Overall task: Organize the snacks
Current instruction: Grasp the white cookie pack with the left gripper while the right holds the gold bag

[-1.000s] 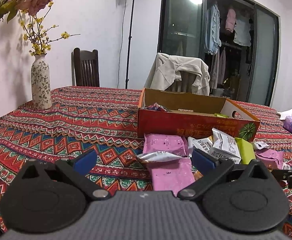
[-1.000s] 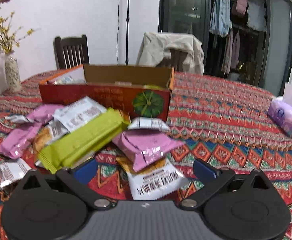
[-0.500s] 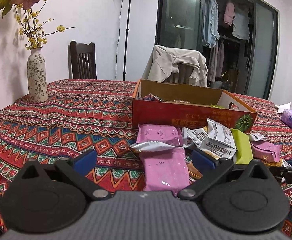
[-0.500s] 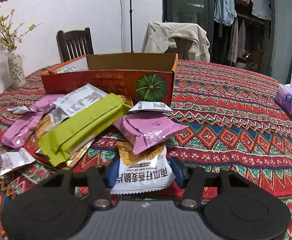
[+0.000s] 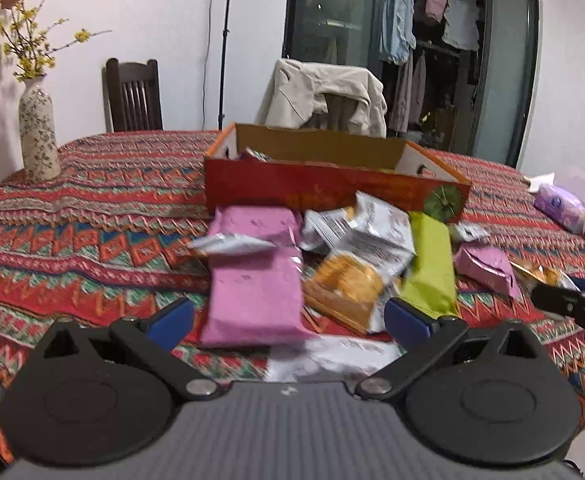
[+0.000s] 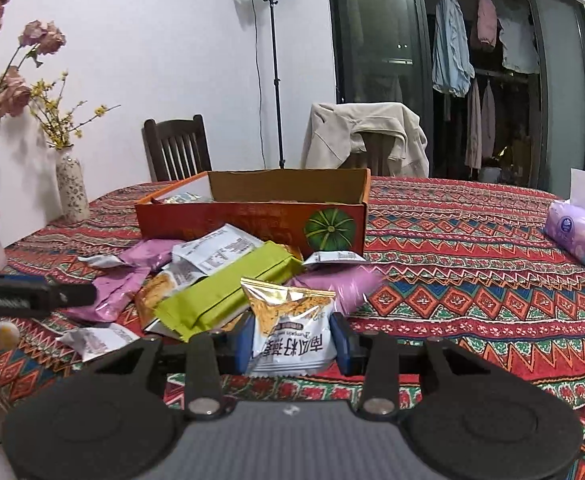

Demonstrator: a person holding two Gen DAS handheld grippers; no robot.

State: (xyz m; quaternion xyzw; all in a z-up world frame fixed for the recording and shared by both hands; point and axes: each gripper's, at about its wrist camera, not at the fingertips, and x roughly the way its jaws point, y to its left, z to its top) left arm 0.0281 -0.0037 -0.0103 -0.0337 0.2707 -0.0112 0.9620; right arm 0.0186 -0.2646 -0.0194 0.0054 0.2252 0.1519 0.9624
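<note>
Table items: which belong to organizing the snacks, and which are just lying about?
Job: right gripper shut on white-gold snack packet; left gripper open; pink packet; green packet; orange box.
Bystanders: speckled vase; purple tissue pack.

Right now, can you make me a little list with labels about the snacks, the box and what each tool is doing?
right tool: shut on the white and gold snack packet, lifted off the pile
left tool: open, holding nothing, aimed at the near pink packet
box: orange cardboard, pumpkin picture, a few snacks inside
pile: pink, white and one long green packet, loose on the tablecloth in front of the box
</note>
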